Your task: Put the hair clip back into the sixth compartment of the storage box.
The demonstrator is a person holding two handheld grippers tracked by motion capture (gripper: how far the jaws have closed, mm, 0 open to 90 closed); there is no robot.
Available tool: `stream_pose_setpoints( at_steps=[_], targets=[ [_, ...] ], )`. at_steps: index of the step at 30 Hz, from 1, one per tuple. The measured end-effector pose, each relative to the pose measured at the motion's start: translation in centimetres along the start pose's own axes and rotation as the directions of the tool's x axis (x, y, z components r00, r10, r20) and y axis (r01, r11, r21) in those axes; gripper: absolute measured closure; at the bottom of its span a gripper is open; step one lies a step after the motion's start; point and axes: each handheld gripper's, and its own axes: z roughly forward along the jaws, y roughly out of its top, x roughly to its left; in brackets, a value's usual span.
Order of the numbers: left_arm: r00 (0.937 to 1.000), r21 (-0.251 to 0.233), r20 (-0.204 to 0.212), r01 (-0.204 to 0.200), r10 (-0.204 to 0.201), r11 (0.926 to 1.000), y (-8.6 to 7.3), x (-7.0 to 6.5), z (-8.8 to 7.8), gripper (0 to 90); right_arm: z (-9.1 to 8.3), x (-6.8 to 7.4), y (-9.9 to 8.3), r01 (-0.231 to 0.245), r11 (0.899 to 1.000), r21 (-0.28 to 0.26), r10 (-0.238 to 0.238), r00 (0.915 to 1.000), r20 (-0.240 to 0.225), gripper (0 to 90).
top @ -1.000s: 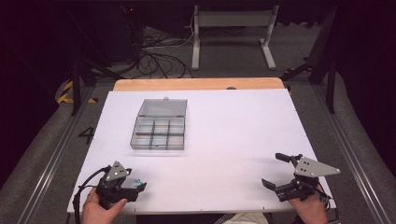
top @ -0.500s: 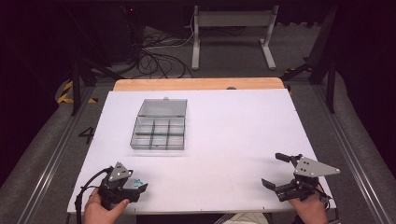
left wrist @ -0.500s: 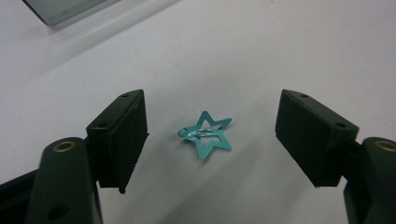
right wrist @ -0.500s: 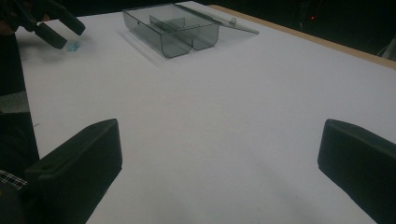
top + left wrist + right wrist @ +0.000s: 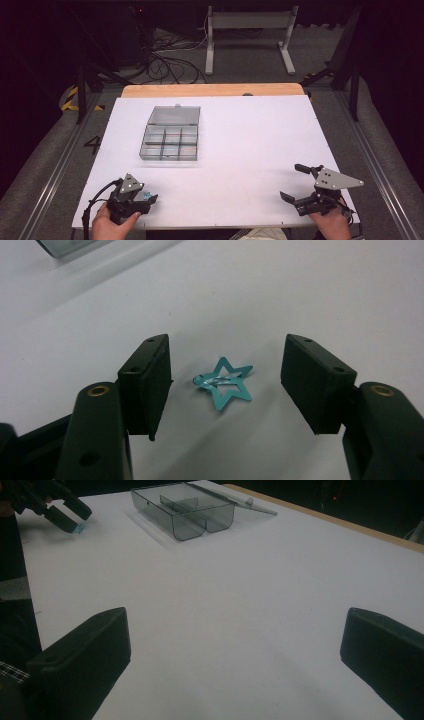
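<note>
A: Where does the star-shaped hair clip (image 5: 225, 385) lie relative to the left hand-held gripper (image 5: 225, 385)?

B: Flat on the desk (image 5: 250, 145), between its two jaws; the jaws have just been closing, yet neither pad touches the teal clip, so the grip remains released.

A: And the right hand-held gripper (image 5: 296, 182)?

B: Released, jaws wide apart over bare desk at the near right corner, well apart from the clip.

A: Surface and surroundings?

B: White desk with a wooden far edge; dark room, grey floor, cables (image 5: 167, 62), a white stand (image 5: 250, 30).

A: Other things?

B: An open compartment box (image 5: 170, 142) sits beyond the clip, well apart, with bare desk between them.
</note>
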Motion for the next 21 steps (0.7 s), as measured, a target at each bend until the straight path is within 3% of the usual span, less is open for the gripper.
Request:
stream_pose_setpoints(
  at_steps=[8,11,21],
  targets=[
    [0.9999,0.011,0.008,0.008,-0.008,0.9999,0.18,-0.17,0.18,45.7,-0.02,0.00,0.00,0.000,1.000,-0.001,0.000,1.0000,0.001,0.6],
    [0.9999,0.014,-0.003,-0.009,0.009,0.9999,0.28,-0.19,0.21,47.4,-0.01,0.00,0.00,0.001,1.000,0.000,-0.001,1.0000,0.000,0.7],
    [0.9995,0.026,-0.031,-0.006,0.006,0.9996,0.31,-0.25,0.48,55.0,0.00,0.01,0.00,0.004,1.000,0.000,-0.004,1.0000,-0.001,0.7]
  ],
)
